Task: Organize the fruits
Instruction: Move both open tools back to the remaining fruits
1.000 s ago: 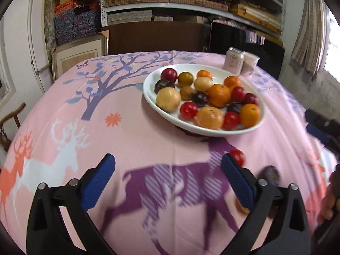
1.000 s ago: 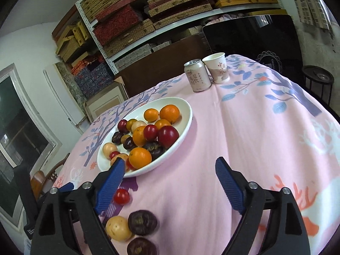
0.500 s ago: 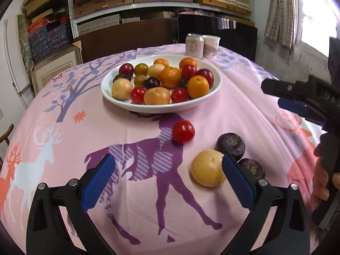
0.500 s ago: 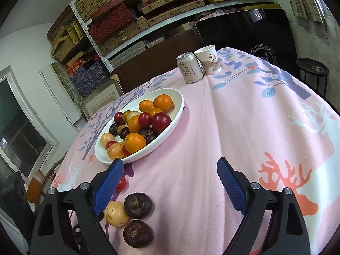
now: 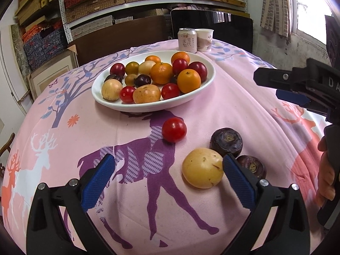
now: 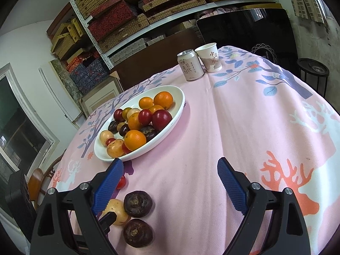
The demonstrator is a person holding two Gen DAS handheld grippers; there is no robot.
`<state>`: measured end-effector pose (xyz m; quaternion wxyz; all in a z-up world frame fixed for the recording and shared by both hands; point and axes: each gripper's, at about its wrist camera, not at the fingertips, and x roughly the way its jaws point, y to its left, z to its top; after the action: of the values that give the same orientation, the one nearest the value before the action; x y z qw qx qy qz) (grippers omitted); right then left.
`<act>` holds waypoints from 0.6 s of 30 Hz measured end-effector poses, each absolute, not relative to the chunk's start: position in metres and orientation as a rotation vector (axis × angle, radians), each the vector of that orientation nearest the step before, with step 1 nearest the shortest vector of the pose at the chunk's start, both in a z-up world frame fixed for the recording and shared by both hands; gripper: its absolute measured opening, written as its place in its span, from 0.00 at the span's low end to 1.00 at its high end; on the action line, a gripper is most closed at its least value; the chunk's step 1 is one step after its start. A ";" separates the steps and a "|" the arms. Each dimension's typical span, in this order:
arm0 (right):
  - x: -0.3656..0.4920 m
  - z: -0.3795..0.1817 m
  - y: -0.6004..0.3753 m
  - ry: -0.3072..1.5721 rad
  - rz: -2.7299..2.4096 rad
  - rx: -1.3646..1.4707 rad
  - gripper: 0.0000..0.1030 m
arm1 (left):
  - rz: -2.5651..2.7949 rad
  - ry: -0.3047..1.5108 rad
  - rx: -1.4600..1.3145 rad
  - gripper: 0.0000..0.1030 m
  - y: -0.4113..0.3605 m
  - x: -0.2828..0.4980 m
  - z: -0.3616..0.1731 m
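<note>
A white oval plate (image 5: 119, 103) (image 6: 178, 108) holds several oranges, red, yellow and dark fruits. On the pink cloth in front of it lie a red tomato (image 5: 174, 129) (image 6: 121, 182), a yellow fruit (image 5: 203, 167) (image 6: 118, 211) and two dark purple fruits (image 5: 226, 141) (image 5: 251, 166) (image 6: 138, 203) (image 6: 137, 232). My left gripper (image 5: 167, 178) is open and empty; the yellow fruit sits just inside its right finger. My right gripper (image 6: 170, 182) is open and empty over bare cloth, right of the loose fruits; it shows at the right in the left wrist view (image 5: 284, 89).
A drink can (image 5: 187, 40) (image 6: 190, 64) and a paper cup (image 5: 204, 40) (image 6: 209, 57) stand at the table's far edge. Shelves of boxes (image 5: 95, 6) and a dark panel (image 6: 244, 29) are behind. A chair (image 6: 40, 180) stands at the left.
My left gripper has swung right and moved closer, bringing the loose fruits into view between its fingers. The right gripper has drawn back slightly. Both stay open.
</note>
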<state>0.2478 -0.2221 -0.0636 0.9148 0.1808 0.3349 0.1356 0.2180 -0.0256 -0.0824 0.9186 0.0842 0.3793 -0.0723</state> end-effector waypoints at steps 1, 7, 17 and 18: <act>0.248 -0.064 -0.222 0.690 0.279 0.372 0.88 | -0.148 0.780 0.170 0.96 -0.025 0.218 -0.082; 0.248 -0.066 -0.222 0.697 0.279 0.378 0.89 | -0.117 0.791 0.138 0.96 -0.014 0.221 -0.083; 0.247 -0.067 -0.220 0.701 0.291 0.376 0.89 | 0.114 0.781 0.075 0.96 0.043 0.230 -0.077; 0.247 -0.067 -0.220 0.702 0.293 0.375 0.89 | 0.107 0.786 0.046 0.96 0.048 0.231 -0.076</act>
<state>0.2468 -0.2196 -0.0669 0.9114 0.1819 0.3407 0.1423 0.2306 0.0481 -0.0762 0.9221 0.0224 0.3829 0.0521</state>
